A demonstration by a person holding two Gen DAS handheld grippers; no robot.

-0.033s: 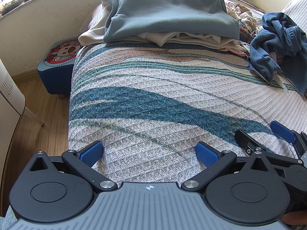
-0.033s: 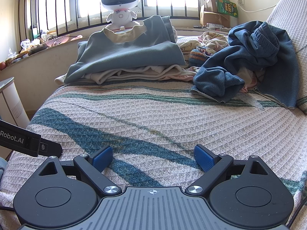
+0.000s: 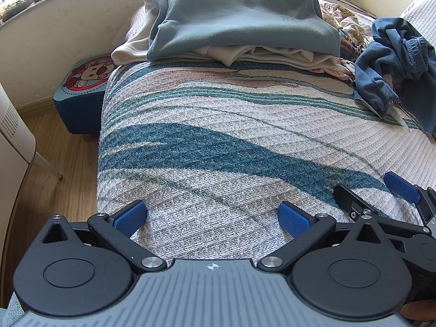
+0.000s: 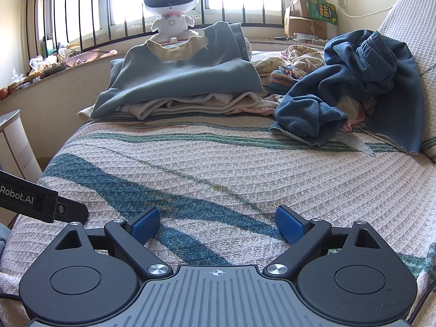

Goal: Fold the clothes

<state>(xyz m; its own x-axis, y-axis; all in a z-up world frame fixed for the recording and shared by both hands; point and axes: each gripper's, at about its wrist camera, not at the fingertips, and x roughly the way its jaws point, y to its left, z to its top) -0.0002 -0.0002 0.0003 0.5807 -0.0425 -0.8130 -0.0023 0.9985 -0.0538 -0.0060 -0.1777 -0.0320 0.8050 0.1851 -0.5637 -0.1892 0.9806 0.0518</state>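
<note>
A folded grey-blue sweatshirt [image 3: 239,21] tops a stack of cream garments [image 3: 272,54] at the far end of the striped bedspread [image 3: 218,141]. A crumpled dark blue garment [image 4: 354,90] lies unfolded at the far right, also seen in the left wrist view [image 3: 395,62]. My left gripper [image 3: 212,215] hangs open over the near left edge of the bed, nothing between its blue pads. My right gripper [image 4: 218,224] stands open beside it over bare bedspread, also holding nothing. One of its blue fingertips [image 3: 400,188] shows at the right of the left wrist view.
A small blue stool [image 3: 81,90] with a cartoon top stands on the wooden floor left of the bed, near a white appliance [image 3: 13,141]. A toy robot [image 4: 170,11] and cardboard boxes [image 4: 305,21] sit on the windowsill. Patterned clothes [image 4: 294,62] lie behind the stack.
</note>
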